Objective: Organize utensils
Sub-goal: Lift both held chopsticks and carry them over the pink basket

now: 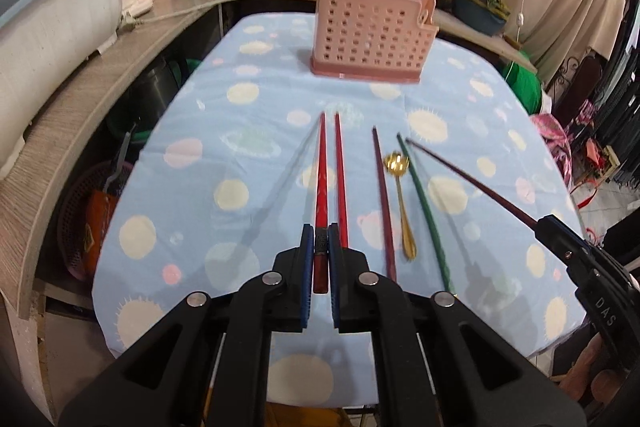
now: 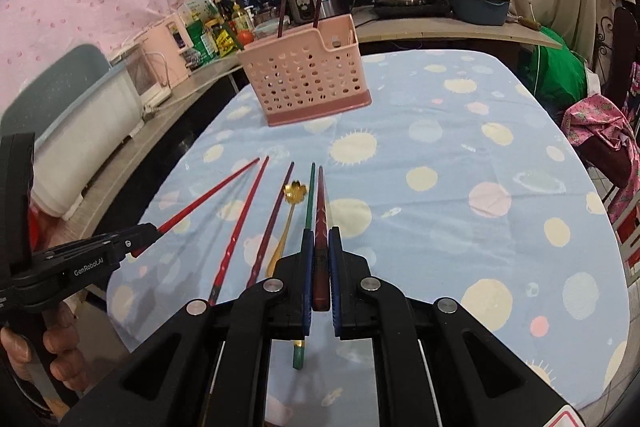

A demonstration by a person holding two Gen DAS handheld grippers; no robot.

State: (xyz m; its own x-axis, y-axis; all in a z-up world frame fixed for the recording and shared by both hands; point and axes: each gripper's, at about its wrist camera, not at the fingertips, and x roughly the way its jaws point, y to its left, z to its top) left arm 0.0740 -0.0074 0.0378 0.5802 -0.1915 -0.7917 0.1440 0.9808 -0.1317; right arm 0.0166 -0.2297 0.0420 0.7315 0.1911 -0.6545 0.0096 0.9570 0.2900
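Chopsticks: your left tool [image 1: 320, 241] clamps a red chopstick [image 1: 321, 183], your right tool [image 2: 320, 247] a dark chopstick [image 2: 321, 211]; next, carry both ahead into the pink holder [image 2: 306, 75].

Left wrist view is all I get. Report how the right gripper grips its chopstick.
Observer: The right gripper is shut on the dark red chopstick, whose thick end sits between the pads.
Operator: Check the basket's low end compartment.
Observer: In the right wrist view, the pink basket shows something small and grey in that compartment. I cannot tell what.
Operator: Describe my left side from over there.
Observer: The left gripper holds the red chopstick by its thick end, and the person's left hand wraps the handle below.
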